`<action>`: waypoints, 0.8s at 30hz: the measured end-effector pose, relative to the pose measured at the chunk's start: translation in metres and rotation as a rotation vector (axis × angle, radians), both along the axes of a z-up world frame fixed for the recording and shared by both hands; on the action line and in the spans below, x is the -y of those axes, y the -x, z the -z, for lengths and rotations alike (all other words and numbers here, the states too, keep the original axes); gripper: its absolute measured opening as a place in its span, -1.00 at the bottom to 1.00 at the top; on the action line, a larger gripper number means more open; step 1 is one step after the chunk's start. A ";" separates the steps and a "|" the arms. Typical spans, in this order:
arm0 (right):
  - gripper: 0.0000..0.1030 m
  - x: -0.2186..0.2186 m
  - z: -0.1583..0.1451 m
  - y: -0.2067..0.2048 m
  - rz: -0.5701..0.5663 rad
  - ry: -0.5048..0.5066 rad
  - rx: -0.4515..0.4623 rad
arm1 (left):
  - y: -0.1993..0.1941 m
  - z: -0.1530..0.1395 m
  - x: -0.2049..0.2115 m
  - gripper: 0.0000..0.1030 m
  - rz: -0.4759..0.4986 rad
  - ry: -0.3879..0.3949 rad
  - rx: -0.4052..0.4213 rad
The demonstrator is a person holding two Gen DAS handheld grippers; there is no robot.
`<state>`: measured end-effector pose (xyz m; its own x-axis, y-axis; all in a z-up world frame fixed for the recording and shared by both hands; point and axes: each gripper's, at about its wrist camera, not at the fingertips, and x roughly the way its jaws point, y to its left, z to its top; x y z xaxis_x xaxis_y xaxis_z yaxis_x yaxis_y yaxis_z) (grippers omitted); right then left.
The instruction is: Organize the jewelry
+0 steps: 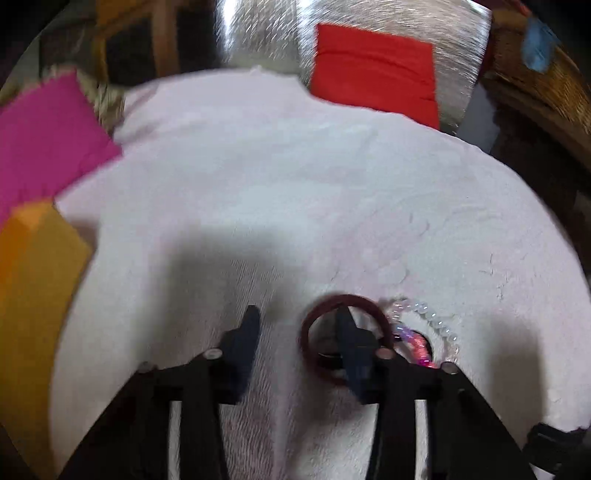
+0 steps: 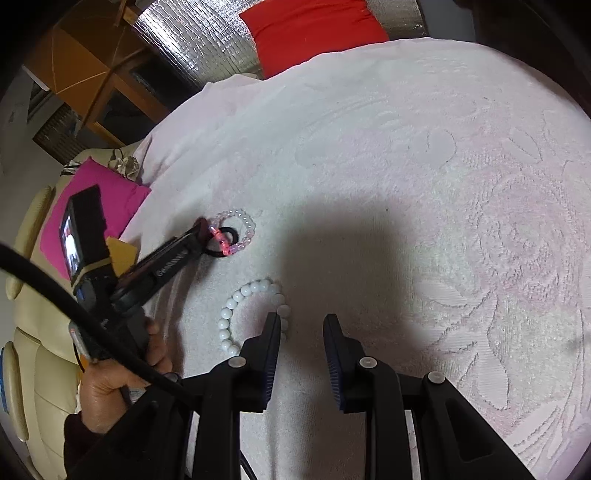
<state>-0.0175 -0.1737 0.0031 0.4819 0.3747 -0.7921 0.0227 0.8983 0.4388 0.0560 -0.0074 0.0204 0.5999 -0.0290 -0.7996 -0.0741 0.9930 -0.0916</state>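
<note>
In the left wrist view, a dark red bangle [image 1: 309,319] lies on the pale pink towel [image 1: 295,177]. My left gripper [image 1: 299,319] is open. Its right finger stands inside the bangle, and the bangle's left rim sits between the jaws untouched. A clear bead bracelet [image 1: 430,314] and a pink bead bracelet [image 1: 417,349] lie tangled just right of the bangle. In the right wrist view, my right gripper [image 2: 303,319] hovers open over bare towel. A white bead bracelet [image 2: 231,314] lies at its left finger. The left gripper [image 2: 203,230] reaches into the cluster with the clear bead bracelet [image 2: 245,221].
A red cloth [image 1: 373,70] lies at the towel's far edge on silver foil [image 1: 258,29]. A magenta cloth [image 1: 48,140] and an orange box [image 1: 33,266] sit at the left edge. A hand [image 2: 122,376] grips the left tool beside a cream cushioned seat [image 2: 33,332].
</note>
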 end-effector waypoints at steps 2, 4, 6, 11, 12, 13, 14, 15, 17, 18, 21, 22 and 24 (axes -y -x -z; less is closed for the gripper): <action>-0.47 0.000 0.001 -0.002 0.004 0.002 -0.004 | 0.003 0.000 -0.008 -0.20 -0.020 0.007 -0.021; -0.47 -0.001 0.001 -0.003 0.012 -0.002 -0.007 | 0.008 -0.002 -0.014 -0.20 -0.020 -0.011 -0.033; -0.47 -0.003 0.001 -0.004 0.015 -0.002 -0.007 | 0.016 -0.002 -0.020 -0.20 -0.008 -0.018 -0.048; -0.47 -0.012 0.002 -0.006 0.011 -0.003 -0.009 | 0.030 -0.003 -0.032 -0.20 0.025 -0.016 -0.075; -0.47 -0.014 0.002 -0.006 0.010 -0.004 -0.010 | 0.033 -0.004 -0.035 -0.20 0.034 -0.005 -0.081; -0.47 -0.017 0.002 -0.007 0.006 -0.003 -0.012 | 0.034 -0.005 -0.035 -0.20 0.041 0.005 -0.083; -0.47 -0.019 0.003 -0.007 0.003 -0.001 -0.014 | 0.036 -0.007 -0.036 -0.20 0.051 0.014 -0.081; -0.47 -0.021 0.003 -0.007 0.000 0.002 -0.018 | 0.039 -0.008 -0.037 -0.19 0.067 0.016 -0.081; -0.47 -0.023 0.004 -0.008 0.003 0.006 -0.022 | 0.041 -0.009 -0.036 -0.14 0.094 0.009 -0.084; -0.47 -0.023 0.005 -0.009 0.006 0.007 -0.027 | 0.043 -0.010 -0.036 -0.13 0.105 0.010 -0.082; -0.47 -0.022 0.010 -0.011 0.014 -0.004 -0.047 | 0.048 -0.016 -0.037 -0.10 0.133 0.028 -0.067; -0.47 -0.022 0.011 -0.012 0.018 -0.013 -0.055 | 0.049 -0.018 -0.037 -0.07 0.140 0.034 -0.062; -0.47 -0.021 0.013 -0.014 0.022 -0.024 -0.060 | 0.052 -0.022 -0.038 -0.01 0.156 0.044 -0.053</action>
